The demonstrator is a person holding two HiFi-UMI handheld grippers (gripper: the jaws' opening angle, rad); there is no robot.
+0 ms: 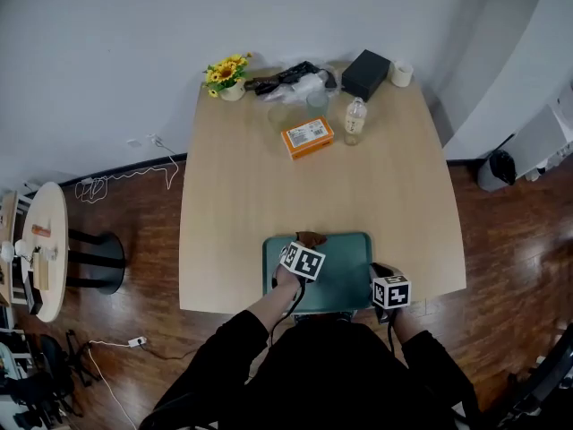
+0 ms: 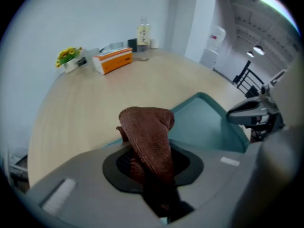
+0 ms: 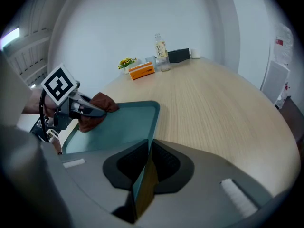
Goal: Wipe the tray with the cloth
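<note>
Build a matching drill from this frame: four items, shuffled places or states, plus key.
Items
1. cloth
2. tray
3. orange box
4. yellow flowers

Places or states
A. far side of the table, beside the bottle
B. near table edge, rim pinched by the right gripper
C. far left table corner
D. clamped in the left gripper

Pairs: 1-D, 2-B, 3-A, 4-C
</note>
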